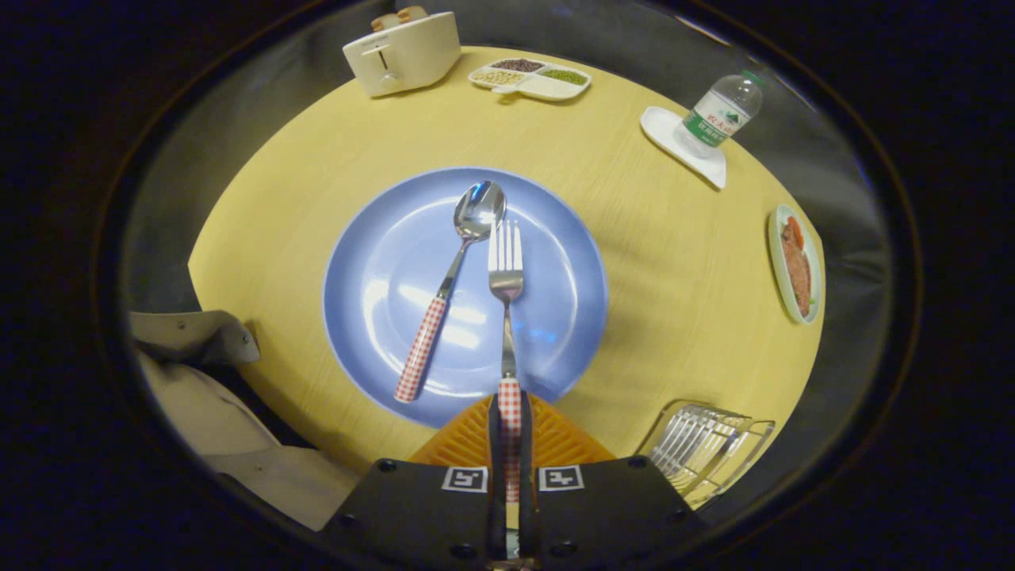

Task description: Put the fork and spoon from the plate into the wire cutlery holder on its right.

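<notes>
Gripper point(509, 412) fingers pinch the fork point(506, 270) by its checked handle, tines pointing straight ahead over the blue plate point(571, 317). Wire cutlery holder point(706, 444) sits lower right of frame, so it's probably lift then swing right. Spoon point(452, 277) lies angled, left of fork.

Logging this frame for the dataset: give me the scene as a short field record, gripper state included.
gripper: shut on the fork's checked handle, both fingers pressing it
fork: on the plate, tines pointing away from the fingers
spoon: lying loose on the plate, left of the fork, checked handle
plate: blue, on the yellow table, just ahead of the fingers
cutlery holder: wire, right of the plate, nothing visible in it
task progress: neither piece in the holder yet
</notes>
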The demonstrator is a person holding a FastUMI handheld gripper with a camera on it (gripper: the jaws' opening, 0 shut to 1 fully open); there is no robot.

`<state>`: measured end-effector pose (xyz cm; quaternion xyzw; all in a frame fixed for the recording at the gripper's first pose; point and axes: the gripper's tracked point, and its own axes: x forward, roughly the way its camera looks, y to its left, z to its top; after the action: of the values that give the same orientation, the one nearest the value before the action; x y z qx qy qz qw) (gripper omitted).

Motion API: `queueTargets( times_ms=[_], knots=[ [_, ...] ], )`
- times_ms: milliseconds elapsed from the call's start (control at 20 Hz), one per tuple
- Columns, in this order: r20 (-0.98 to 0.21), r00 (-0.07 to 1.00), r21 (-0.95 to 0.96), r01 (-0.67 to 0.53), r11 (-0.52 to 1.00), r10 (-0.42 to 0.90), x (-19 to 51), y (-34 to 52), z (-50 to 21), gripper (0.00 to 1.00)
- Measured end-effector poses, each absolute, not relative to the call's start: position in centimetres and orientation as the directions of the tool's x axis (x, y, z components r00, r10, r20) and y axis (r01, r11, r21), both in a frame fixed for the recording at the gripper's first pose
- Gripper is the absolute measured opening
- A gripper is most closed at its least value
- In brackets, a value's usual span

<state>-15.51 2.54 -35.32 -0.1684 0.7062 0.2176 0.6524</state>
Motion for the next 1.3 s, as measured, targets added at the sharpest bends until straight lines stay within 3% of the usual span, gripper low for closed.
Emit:
queueTargets(
  times_ms=[550, 1000, 1300],
  knots=[
    [-0.987, -0.151, 0.028, -0.514, 0.858, -0.058, -14.9, -5.5, -27.4, 0.09],
    [-0.928, -0.304, -0.015, -0.549, 0.836, -0.216, -16.3, -15.3, -22.4, 0.09],
    [-0.852, -0.412, 0.001, -0.618, 0.786, -0.323, -16.7, -19.5, -22.8, 0.09]
  ],
)
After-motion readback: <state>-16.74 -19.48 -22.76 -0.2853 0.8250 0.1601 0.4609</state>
